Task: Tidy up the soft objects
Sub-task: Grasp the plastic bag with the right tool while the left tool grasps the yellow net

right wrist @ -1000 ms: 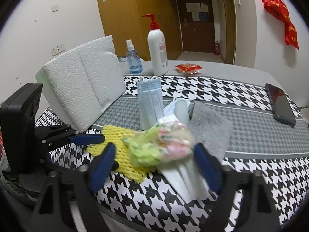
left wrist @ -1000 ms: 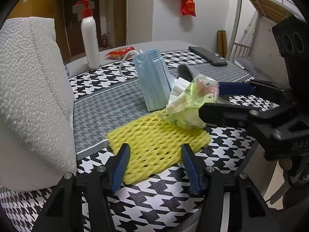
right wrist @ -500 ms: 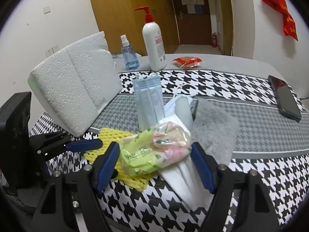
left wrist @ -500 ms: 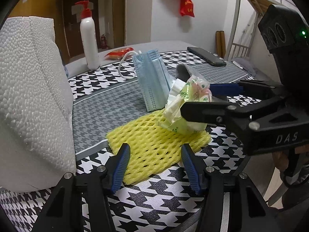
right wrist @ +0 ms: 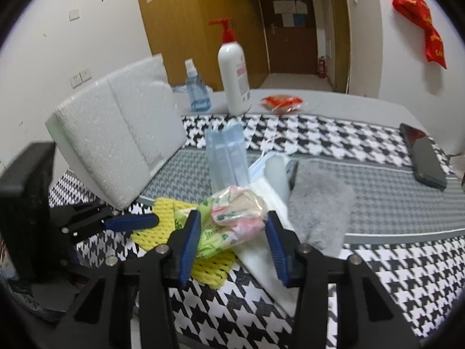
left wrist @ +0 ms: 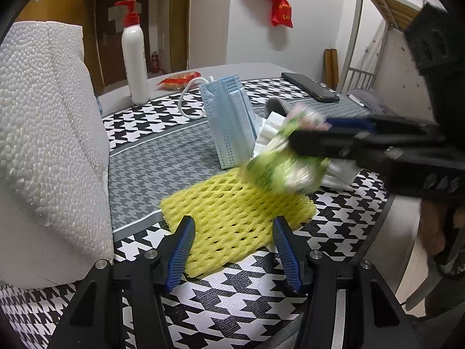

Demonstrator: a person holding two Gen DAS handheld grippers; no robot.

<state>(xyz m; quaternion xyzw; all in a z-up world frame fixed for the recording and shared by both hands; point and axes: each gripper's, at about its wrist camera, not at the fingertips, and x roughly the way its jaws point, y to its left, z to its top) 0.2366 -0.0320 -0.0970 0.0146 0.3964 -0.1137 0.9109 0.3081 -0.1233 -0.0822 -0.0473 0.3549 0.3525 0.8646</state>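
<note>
My left claw (left wrist: 232,250) hangs half open and empty, the yellow foam net (left wrist: 235,212) on the desk (left wrist: 261,305) just ahead of it. My right claw (right wrist: 232,232) has just been closing; its pads press the tissue pack (right wrist: 232,218). It looks light, squashy and slippery, so I grip its middle.

**Soft things crowding one corner of the desk**

A green and pink tissue pack (right wrist: 232,221) is sitting pinched in the right claw (right wrist: 234,234), crumpling over a yellow foam net (left wrist: 232,212) that is lying flat. White tissues (right wrist: 261,250) are spreading beneath it. A stack of blue masks (left wrist: 229,122) is standing upright just behind, and a grey cloth (right wrist: 319,206) is lying beside them.
</note>
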